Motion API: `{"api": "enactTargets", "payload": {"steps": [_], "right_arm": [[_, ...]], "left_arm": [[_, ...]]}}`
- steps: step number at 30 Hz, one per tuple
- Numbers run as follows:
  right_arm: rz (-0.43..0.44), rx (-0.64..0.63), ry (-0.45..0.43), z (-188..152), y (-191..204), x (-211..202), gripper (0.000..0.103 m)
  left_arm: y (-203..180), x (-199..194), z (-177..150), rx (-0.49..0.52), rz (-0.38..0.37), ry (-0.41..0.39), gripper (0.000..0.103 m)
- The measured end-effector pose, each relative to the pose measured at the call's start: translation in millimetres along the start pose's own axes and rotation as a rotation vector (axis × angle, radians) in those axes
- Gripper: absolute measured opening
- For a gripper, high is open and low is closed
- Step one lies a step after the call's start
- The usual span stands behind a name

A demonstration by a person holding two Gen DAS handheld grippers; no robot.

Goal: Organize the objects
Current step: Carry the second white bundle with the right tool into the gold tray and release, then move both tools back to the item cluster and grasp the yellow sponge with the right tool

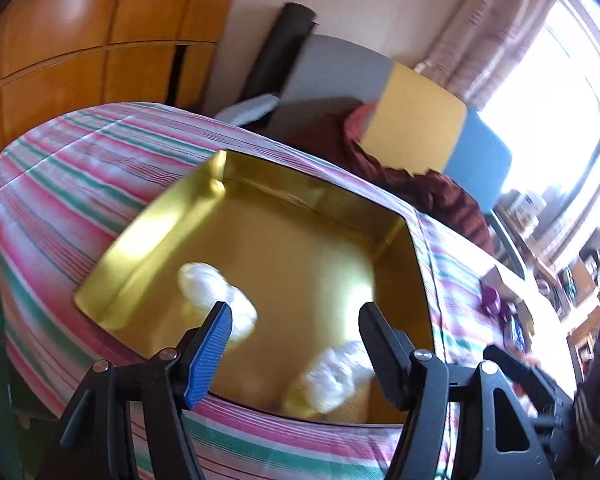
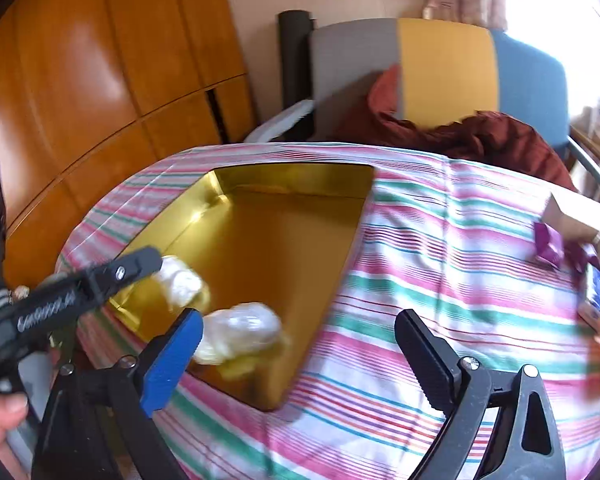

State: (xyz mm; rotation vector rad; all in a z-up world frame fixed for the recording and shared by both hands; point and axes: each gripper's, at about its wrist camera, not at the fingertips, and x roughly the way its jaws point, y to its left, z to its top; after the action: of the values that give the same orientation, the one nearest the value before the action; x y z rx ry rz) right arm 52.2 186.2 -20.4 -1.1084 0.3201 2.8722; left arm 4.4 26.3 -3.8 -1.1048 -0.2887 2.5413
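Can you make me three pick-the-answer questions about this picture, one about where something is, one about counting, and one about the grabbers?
1. Where are the white bundles?
A. On the striped cloth
B. Inside the gold tray
C. On the chair

2. How many white bundles are in the tray?
A. One
B. Two
C. Four

3. How are the right gripper's jaws?
A. Wide open, holding nothing
B. Shut on a bundle
C. Shut on the tray's rim

Answers:
1 B: both white bundles lie on the floor of the gold tray.
2 B: only those two show in either view.
3 A: the right gripper has its fingers far apart with only the striped cloth between them.
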Motion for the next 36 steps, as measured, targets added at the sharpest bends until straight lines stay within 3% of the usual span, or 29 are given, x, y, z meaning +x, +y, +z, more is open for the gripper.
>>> {"api": "enactTargets", "payload": {"steps": [17,20,26,30,36], "right_arm": [[-0.279,0.213,-0.021,-29,-125,-42,0.101],[-0.377,0.227,-0.056,-37,-147,-61,0.101],[-0.629,0.296,-0.208,-47,-200,-105,0.103],[-0.678,0.431,-0.16,-55,-254,-111,0.103],[-0.733,0.573,-0.073,-79,-299,-116,0.103]], "left_arm": [[-89,-11,-43,0.303,-0.187,0.03,0.067],[-102,-13,-52,0.341,-0.22,0.04,0.067],[-118,-13,-63,0.367,-0.253,0.067,0.067],[-128,-11,-71,0.367,-0.28,0.103,0.067],[-143,-8,-81,0.41,-0.289,0.124,0.067]]}}
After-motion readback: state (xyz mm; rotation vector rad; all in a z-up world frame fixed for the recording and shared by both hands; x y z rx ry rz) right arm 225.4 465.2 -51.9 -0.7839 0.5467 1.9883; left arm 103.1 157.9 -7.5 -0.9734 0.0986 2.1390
